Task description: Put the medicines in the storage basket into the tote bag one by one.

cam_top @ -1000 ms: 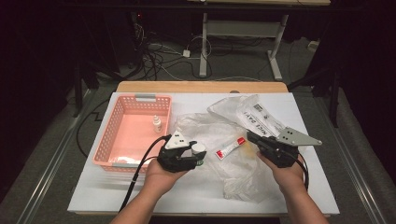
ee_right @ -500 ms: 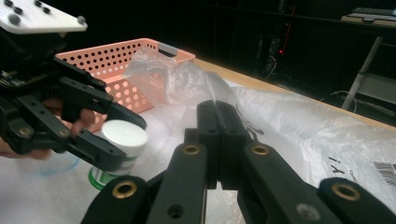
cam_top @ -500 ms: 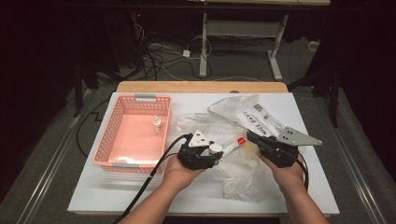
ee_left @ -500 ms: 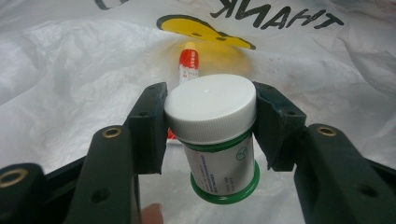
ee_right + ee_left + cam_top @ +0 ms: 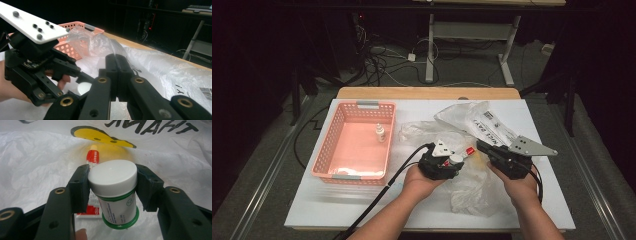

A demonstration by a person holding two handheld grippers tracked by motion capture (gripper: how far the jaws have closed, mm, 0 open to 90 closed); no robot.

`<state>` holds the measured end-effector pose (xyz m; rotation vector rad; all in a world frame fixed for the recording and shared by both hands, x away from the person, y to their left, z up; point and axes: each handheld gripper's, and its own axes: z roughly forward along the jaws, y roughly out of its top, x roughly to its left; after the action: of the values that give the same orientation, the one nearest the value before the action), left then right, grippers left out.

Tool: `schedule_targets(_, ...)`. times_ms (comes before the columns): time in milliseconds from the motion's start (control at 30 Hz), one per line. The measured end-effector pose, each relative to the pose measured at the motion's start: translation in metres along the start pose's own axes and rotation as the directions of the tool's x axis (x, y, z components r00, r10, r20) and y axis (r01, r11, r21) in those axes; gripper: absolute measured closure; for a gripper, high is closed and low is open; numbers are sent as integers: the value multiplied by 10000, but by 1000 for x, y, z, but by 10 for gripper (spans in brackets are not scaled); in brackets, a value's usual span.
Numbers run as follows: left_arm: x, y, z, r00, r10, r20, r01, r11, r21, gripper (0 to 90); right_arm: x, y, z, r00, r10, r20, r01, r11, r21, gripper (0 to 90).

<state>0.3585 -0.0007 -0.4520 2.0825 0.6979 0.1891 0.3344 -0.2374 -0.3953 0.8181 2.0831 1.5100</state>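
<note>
Left gripper [image 5: 112, 185] clamps white-capped, green-labelled plastic jar [image 5: 113, 192], frame centre, over clear plastic bag [image 5: 37, 165]; right gripper [image 5: 117, 72] jaws closed together, pinching bag.

left gripper [image 5: 453, 161] mid-desk, jaws clamped on white-capped jar [image 5: 115, 192]; right gripper [image 5: 484, 148] near desk's right edge, jaws pressed together on plastic bag [image 5: 160, 67].

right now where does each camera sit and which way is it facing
High view: above the person's side, looking forward and down on the table; both forearms, left gripper, right gripper.
Left gripper view: rides that gripper, looks along its jaws clamped on the white-capped jar, red tube behind.
Right gripper view: along its shut jaws toward the pink basket; a hand.
Shared: the plastic bag.
</note>
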Motion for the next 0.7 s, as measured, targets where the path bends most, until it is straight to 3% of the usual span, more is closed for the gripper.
schedule_targets(467,-8,11,40,9989,411,-214,-420,9983,-412,481,-3,0,-1,9999,96,64,-95,9999,-43,900)
schedule_targets(700,-6,10,58,9989,357,-296,-379,9964,-761,480,-6,-2,-1,9997,232,14,-232,9997,-50,900)
